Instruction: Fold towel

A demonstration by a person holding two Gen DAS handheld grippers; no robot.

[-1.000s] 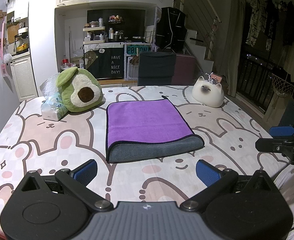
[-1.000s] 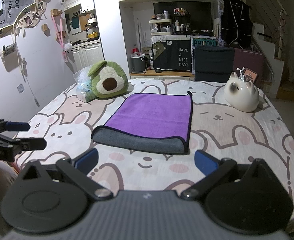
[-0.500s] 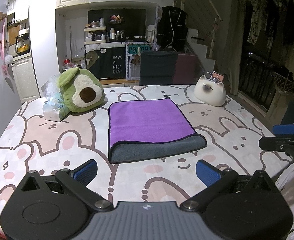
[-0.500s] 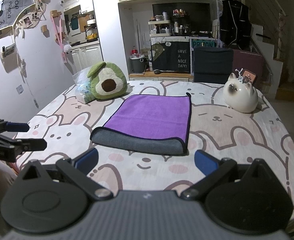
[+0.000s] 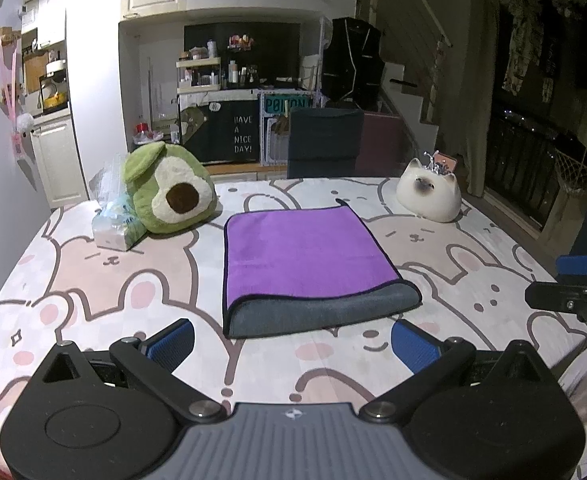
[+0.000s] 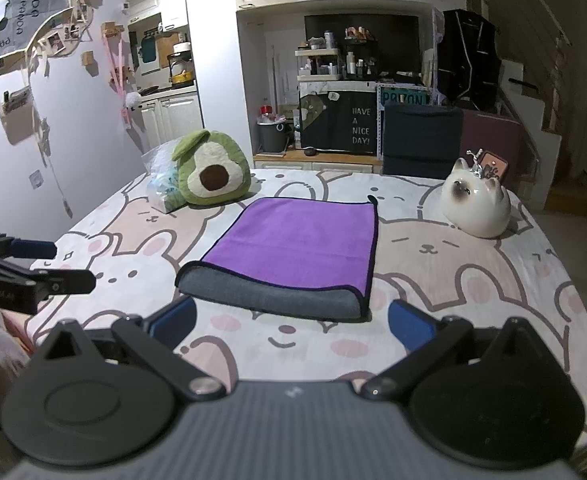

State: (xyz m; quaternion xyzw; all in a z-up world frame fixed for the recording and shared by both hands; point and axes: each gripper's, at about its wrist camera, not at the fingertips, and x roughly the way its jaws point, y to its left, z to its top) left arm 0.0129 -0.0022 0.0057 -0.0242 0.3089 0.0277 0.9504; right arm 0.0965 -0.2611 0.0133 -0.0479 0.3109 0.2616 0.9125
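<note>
A purple towel (image 5: 301,252) with a grey underside lies folded on the bunny-print table (image 5: 93,280), its rolled fold edge nearest me; it also shows in the right wrist view (image 6: 297,248). My left gripper (image 5: 291,346) is open and empty, just short of the fold edge. My right gripper (image 6: 291,326) is open and empty, also just short of that edge. The right gripper also appears at the right edge of the left wrist view (image 5: 573,280), and the left gripper at the left edge of the right wrist view (image 6: 33,268).
A green avocado plush (image 5: 169,192) and a plastic bag (image 5: 113,224) sit at the table's far left. A white cat figurine (image 5: 429,196) sits at the far right. A dark chair (image 5: 325,140) stands behind the table.
Both grippers have drawn back slightly and risen; the towel looks a little farther away. The towel has not moved and both grippers stay open.
</note>
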